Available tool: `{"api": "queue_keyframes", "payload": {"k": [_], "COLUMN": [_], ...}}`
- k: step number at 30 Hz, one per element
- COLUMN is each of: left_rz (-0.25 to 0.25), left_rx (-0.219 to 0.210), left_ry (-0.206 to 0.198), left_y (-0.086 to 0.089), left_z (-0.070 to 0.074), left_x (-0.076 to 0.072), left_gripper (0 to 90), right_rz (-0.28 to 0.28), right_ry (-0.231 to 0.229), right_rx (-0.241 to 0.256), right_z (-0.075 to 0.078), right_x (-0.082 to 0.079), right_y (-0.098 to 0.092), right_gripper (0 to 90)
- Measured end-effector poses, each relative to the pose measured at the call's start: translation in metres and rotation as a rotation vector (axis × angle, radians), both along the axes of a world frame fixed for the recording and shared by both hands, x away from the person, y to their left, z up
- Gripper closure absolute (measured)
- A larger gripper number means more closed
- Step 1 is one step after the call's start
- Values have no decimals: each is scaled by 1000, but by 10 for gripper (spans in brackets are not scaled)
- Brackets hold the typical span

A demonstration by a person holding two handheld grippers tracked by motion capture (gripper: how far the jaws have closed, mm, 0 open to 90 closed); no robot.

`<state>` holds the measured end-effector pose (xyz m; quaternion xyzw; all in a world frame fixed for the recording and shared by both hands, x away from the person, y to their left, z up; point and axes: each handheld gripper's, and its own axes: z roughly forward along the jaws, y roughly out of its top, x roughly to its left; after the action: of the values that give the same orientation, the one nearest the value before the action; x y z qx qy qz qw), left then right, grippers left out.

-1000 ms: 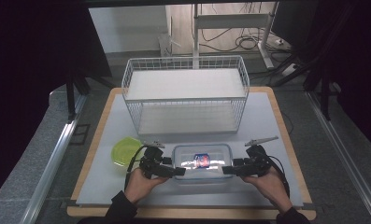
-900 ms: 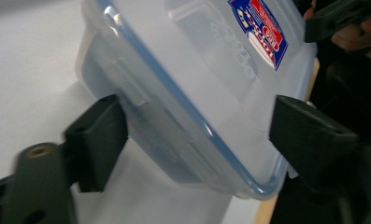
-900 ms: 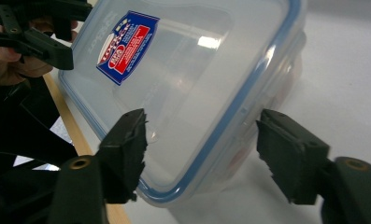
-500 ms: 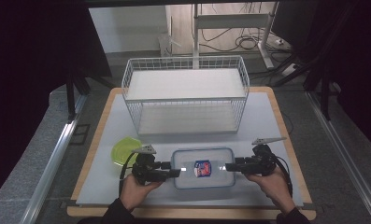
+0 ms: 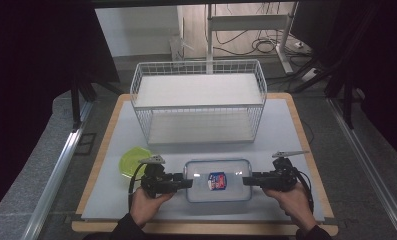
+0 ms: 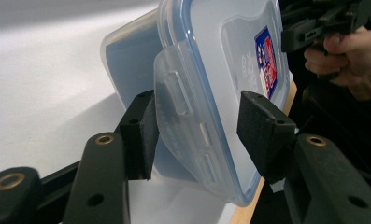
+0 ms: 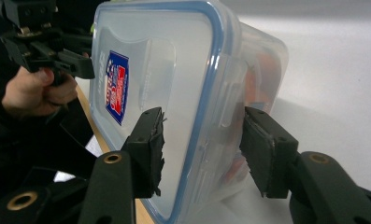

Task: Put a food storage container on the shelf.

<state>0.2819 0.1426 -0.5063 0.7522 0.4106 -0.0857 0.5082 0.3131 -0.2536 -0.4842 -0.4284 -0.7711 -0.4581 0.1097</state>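
While both hands sit at the near edge of the table (image 5: 296, 125), the clear lidded container (image 5: 218, 171) lies flat between them, near the front and roughly centred, with the wire basket (image 5: 198, 102) well beyond it and a yellow-green dish (image 5: 131, 161) just to the far left of the left hand. The left gripper (image 5: 186, 183) meets the container's left end and the right gripper (image 5: 248, 181) its right end. In the left gripper view, the jaws stand apart around the lid's locking flap (image 6: 183, 121): one pad (image 6: 143, 133) lies against or just beside the flap's underside, the other is clear of the lid. In the right gripper view, the jaws likewise straddle the blue-rimmed edge (image 7: 206, 116) at the opposite flap, apart, with daylight on both sides. A printed label (image 7: 115, 86) marks the lid's middle.

The step in hand appears to be taking hold of the two end latches, either to unclip the lid or to lift the box; which of these cannot be told. The next move would call for both claws to close squarely on their flaps together, so that the box does not skid sideways or tilt.
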Motion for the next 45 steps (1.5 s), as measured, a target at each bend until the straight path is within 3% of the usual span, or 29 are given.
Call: {"api": "queue_keyframes", "payload": {"k": [4, 7, 9, 14, 25, 45], "left_rz": [9, 29, 35, 37, 46, 89], "left_rx": [2, 26, 39, 41, 51, 76], "left_ry": [-6, -55, -57, -56, -105, -183], "left_y": [-1, -1, -2, -1, 3, 17], "left_z": [1, 7, 8, 10, 27, 80], "left_x": [0, -2, -3, -2, 0, 16], "left_gripper": [497, 514, 509, 509, 506, 506], "right_rz": [-19, -27, -22, -27, -24, -17], "right_ry": [2, -39, -78, -84, -155, -212], "right_rx": [9, -14, -35, -33, -35, 28], "right_z": [0, 4, 7, 7, 27, 70], "right_x": [-3, -8, -10, -10, -8, 21], "right_y": [-1, 2, 6, 7, 12, 26], "right_gripper": [512, 529, 530, 530, 528, 528]}}
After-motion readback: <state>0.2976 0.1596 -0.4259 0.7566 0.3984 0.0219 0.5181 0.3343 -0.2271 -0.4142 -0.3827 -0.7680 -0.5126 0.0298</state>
